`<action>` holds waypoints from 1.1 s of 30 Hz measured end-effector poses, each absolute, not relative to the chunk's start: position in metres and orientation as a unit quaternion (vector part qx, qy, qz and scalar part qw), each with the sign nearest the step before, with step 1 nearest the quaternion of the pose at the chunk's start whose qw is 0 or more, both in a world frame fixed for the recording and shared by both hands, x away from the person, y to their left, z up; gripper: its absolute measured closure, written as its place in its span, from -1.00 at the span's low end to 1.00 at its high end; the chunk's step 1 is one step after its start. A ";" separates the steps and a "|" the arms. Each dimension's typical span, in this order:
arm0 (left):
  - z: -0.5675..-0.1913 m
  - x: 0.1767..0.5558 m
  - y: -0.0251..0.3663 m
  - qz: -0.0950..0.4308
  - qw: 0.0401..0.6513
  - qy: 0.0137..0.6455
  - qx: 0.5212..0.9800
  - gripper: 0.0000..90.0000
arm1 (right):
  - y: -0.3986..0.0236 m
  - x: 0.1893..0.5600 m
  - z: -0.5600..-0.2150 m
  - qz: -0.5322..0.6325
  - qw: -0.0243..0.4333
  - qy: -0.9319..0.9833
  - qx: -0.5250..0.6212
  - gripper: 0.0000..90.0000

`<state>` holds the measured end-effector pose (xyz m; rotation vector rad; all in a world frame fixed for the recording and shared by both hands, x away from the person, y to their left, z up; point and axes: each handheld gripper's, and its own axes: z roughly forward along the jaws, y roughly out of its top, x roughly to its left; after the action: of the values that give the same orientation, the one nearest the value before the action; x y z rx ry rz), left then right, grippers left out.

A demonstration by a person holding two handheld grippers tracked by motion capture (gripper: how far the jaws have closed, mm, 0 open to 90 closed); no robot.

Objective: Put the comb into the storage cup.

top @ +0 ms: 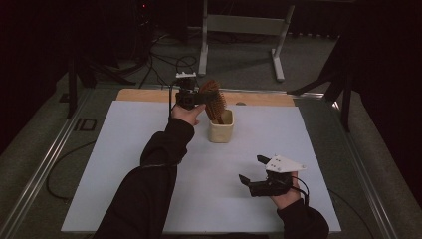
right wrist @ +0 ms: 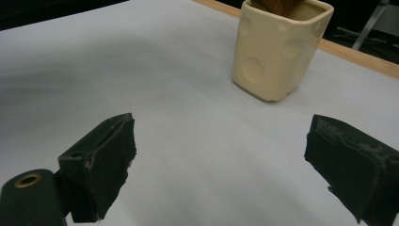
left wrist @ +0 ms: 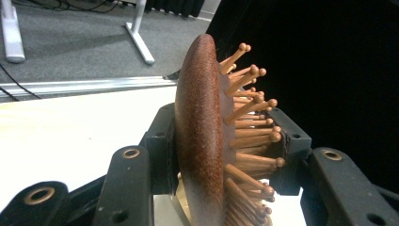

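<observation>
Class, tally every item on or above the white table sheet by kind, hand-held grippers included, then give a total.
Wooden hairbrush: 1
Cream ceramic cup: 1
Grippers: 2, the left gripper and the right gripper
Total: 4

Black sleeves [top: 149,184], black grippers with brass-ringed screw holes, one grey three-cornered plate [top: 284,164].

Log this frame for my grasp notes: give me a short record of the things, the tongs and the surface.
held thing: brush, wooden, pins to one side
left tongs: shut on brush head
brush position: handle end in the cup, head above the rim
cup: cream, dimpled sides, upright on the sheet
right tongs: open, nothing between them, low over the sheet, apart from the cup
surface: white sheet on a wooden table
</observation>
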<state>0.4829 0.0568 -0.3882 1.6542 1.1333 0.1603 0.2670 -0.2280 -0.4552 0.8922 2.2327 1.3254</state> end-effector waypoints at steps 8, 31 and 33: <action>-0.390 0.484 0.058 0.066 0.534 0.480 0.693 0.14 | -0.227 0.267 -0.456 0.472 0.197 0.797 0.320 -0.80; -0.378 0.475 0.065 0.109 0.501 0.452 0.730 -0.70 | -0.228 0.267 -0.455 0.474 0.199 0.794 0.324 -0.80; -0.378 0.474 0.066 0.108 0.498 0.445 0.736 -0.77 | -0.228 0.267 -0.455 0.474 0.198 0.794 0.324 -0.80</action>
<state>0.4742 0.0659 -0.3781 1.7826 1.0774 0.2605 0.2669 -0.2284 -0.4547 0.9079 2.2221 1.3259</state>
